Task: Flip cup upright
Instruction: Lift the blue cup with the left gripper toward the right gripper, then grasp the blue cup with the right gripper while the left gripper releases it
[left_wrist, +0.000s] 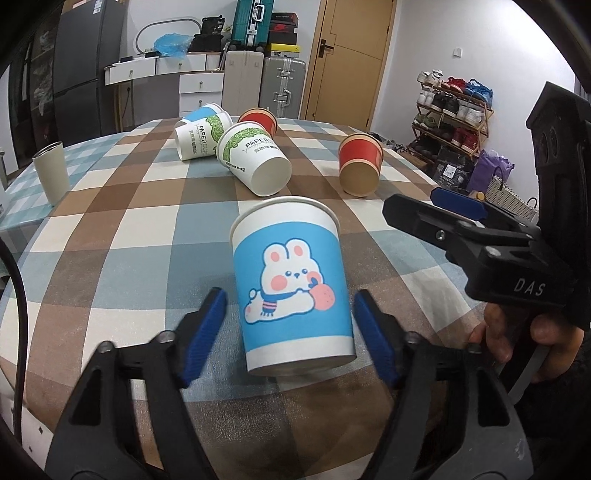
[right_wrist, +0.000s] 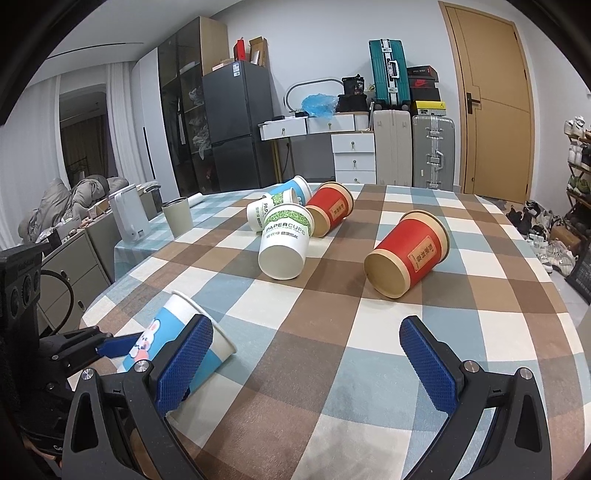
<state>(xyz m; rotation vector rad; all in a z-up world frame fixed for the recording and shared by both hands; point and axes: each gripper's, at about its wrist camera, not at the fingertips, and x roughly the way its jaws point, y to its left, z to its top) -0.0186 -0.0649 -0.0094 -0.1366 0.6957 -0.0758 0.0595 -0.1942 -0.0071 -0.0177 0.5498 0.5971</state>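
A blue paper cup with a rabbit picture (left_wrist: 291, 284) stands upright on the checked tablecloth (left_wrist: 129, 229), rim up. My left gripper (left_wrist: 291, 332) is open, with one blue pad on each side of the cup and a small gap on both sides. The same cup (right_wrist: 173, 339) shows at the lower left of the right wrist view, partly hidden by my finger. My right gripper (right_wrist: 306, 362) is open and empty above the cloth to the right of the cup; it also shows in the left wrist view (left_wrist: 436, 206).
Several cups lie on their sides further back: two white and green ones (left_wrist: 255, 162) (left_wrist: 199, 136), two red ones (left_wrist: 360, 166) (left_wrist: 258, 120) and a blue one behind. A pale tumbler (left_wrist: 51, 171) stands at the left table edge. Furniture and suitcases stand beyond the table.
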